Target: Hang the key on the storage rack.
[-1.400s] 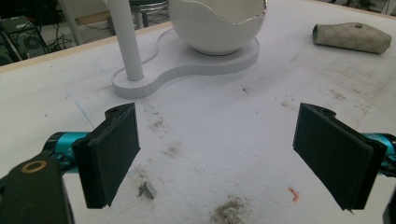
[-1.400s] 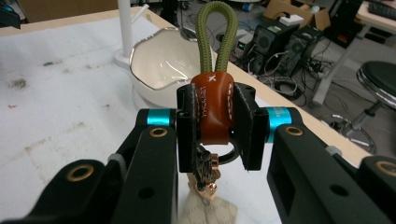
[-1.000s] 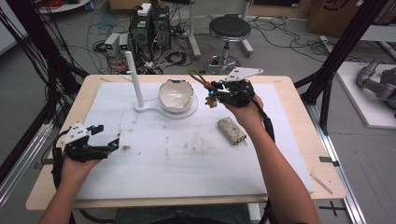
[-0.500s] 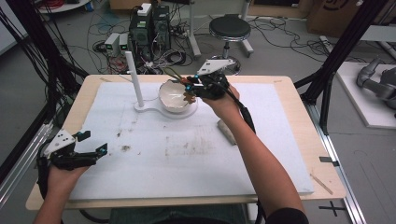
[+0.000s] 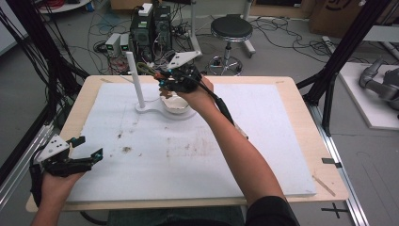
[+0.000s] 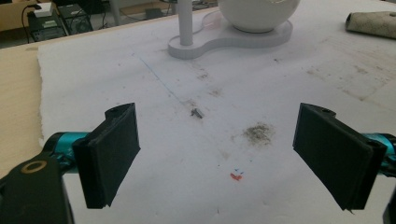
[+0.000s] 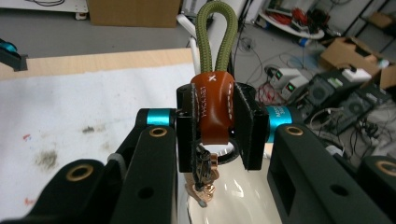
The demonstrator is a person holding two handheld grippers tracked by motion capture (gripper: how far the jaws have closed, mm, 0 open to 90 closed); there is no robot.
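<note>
On the stained white mat (image 5: 197, 155), w/ your right gripper (image 7: 212, 126) clenched on the keyring strap (image 7: 212, 105) over the far-side bowl (image 5: 175, 104) by the peg stand (image 5: 135, 77), left gripper (image 6: 219, 154) released at near left, a tilt could drop the keys (image 7: 203, 179) short of the peg.

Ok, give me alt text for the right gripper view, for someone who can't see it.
The right gripper has its black jaws shut on a keychain, an orange-brown leather tab with an olive-green cord loop sticking up and keys hanging below. Under it sits a glossy white bowl, with the stained white table cover at the left.
</note>
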